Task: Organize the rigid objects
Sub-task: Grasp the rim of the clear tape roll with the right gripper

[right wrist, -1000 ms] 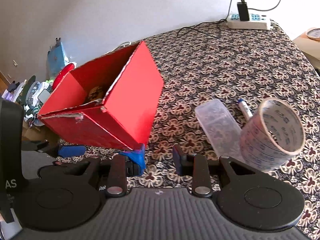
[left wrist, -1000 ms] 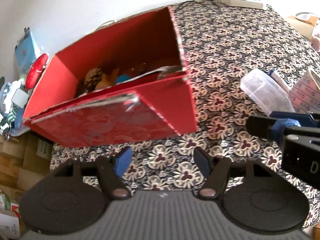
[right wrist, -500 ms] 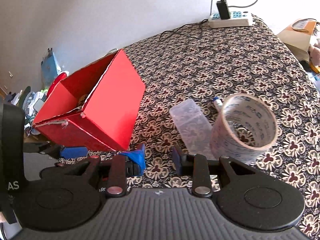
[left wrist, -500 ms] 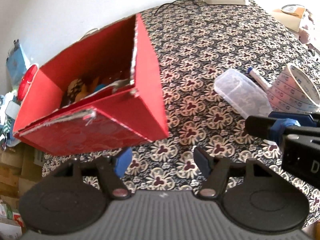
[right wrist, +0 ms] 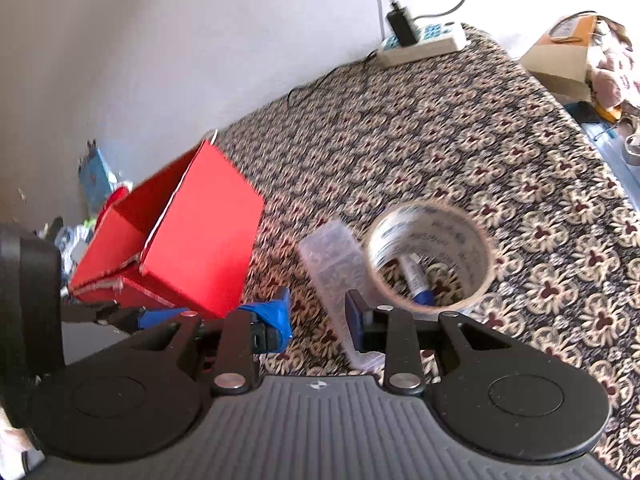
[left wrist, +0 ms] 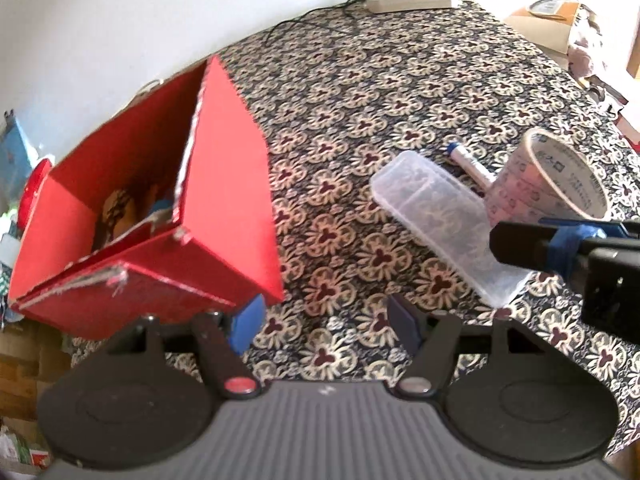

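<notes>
The box [left wrist: 224,200] is matt red card, frayed white at its torn edges. The desk [left wrist: 400,92] wears a woven floral cloth. At three o'clock the case [left wrist: 444,220] is clear, slightly frosted plastic; the tape [left wrist: 548,184] is glossy printed film. Each hand-held gripper [left wrist: 324,320] is matt black plastic with ribbed grey housing and blue pads [left wrist: 246,322].

Red box [left wrist: 224,216] contents mostly hidden behind its near wall; items inside too dim to identify. Marker [right wrist: 416,276] partly hidden by tape roll [right wrist: 430,256]. Right wrist view motion-blurred. Cardboard box [left wrist: 544,28] at 1 o'clock, contents unclear.
</notes>
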Motion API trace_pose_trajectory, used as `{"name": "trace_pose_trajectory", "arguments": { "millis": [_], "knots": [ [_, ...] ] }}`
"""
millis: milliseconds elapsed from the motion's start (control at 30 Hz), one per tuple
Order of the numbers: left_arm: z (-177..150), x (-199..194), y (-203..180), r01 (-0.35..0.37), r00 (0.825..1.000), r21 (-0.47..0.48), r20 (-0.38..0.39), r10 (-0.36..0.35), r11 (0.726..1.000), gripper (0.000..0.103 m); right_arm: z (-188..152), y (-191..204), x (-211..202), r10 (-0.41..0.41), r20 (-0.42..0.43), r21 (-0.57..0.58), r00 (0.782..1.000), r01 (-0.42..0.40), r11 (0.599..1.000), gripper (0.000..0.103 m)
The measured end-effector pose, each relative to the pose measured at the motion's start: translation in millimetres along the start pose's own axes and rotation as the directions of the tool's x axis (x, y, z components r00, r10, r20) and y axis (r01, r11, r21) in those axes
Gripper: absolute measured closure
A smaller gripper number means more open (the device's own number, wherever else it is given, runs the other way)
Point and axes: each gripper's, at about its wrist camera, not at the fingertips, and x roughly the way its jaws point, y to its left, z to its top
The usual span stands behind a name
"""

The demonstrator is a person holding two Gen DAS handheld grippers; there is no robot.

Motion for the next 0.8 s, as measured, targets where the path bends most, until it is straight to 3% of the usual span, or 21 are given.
{"name": "trace_pose_trajectory", "arguments": {
  "millis": [200,333,400,567,800],
  "knots": [
    [15.8,5.6,-14.8,0.057,0.998,0.023,0.004,-0.058,0.998,0.033,17.9,-35.7,-22.6,0.026,0.115,0.122,0.993,-0.040,0.992,0.089],
    [29.5,3.8,-21.5,0.147,0.989,0.011,0.014,-0.148,0.989,0.033,28.7,-64.5,-37.2,0.099,0.193,0.203,0.976,-0.139,0.969,0.088],
    [35.3,-0.4,-26.4,0.174,0.984,0.020,0.037,-0.174,0.985,0.033,32.9,-76.0,-37.9,0.056,0.210,0.243,0.976,-0.108,0.964,0.087],
    [51.8,-5.4,-41.0,0.241,0.968,0.050,0.054,-0.244,0.969,0.033,36.5,-93.7,-21.4,-0.069,0.136,0.270,0.988,0.030,0.962,0.087],
    [68.8,5.1,-59.1,0.254,0.965,0.072,0.044,-0.258,0.964,0.034,24.2,-108.1,-2.9,-0.063,0.054,0.297,0.997,0.044,0.954,0.087]
  ]
}}
